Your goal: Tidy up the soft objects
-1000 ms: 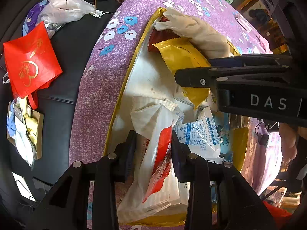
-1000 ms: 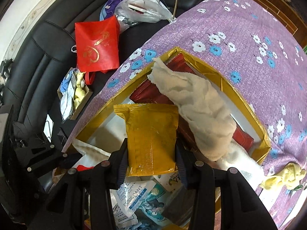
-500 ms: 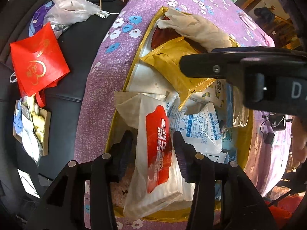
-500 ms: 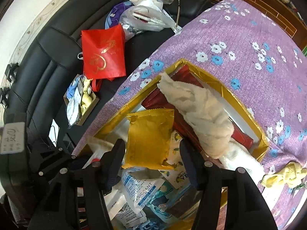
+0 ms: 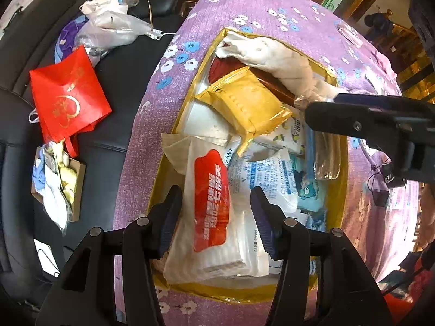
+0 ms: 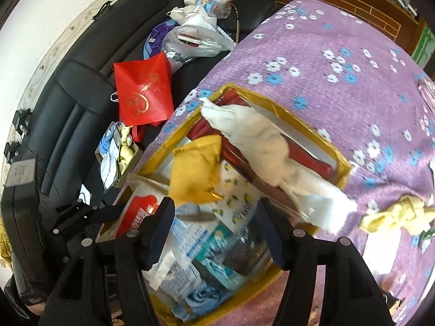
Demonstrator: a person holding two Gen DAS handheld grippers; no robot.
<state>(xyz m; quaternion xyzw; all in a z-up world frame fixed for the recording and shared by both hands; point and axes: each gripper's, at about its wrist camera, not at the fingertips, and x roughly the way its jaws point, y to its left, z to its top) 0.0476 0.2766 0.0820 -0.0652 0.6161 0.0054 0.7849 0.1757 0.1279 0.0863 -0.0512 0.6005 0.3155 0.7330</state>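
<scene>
A gold-rimmed box on the purple flowered table holds soft packs. A white tissue pack with a red label lies at its near end, between the open jaws of my left gripper, which hovers above it. A yellow foil pouch lies loose in the middle; it also shows in the right wrist view. A cream towel drapes over the box's far side. My right gripper is open and empty above the box.
A red gift bag, plastic bags and a small cardboard box of cloths lie on the black sofa to the left. A yellow knotted cloth lies on the table right of the box. Blue and white wipe packs fill the box.
Both grippers opened and pulled back upward. The left let go of the red-label tissue pack; the right let go of the yellow pouch, which now lies in the box.
</scene>
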